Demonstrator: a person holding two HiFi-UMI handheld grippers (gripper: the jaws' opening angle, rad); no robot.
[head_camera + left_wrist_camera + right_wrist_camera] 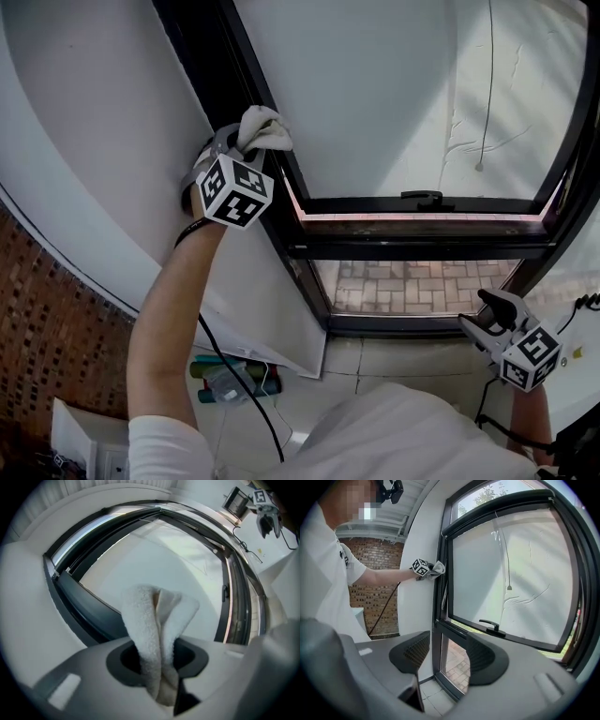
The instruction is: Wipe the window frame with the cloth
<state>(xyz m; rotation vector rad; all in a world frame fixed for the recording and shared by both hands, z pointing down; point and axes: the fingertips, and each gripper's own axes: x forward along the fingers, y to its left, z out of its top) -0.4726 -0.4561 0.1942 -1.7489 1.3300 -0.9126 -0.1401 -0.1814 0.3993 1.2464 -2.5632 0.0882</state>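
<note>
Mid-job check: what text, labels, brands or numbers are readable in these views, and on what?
No words or numbers are readable in any view.
Marker cube on left tool: black-and-white square patterns, no letters.
Marker cube on right tool: the same.
Dark print on shirt sleeve: too small to read.
Bottle-like items on floor: no label legible.
</note>
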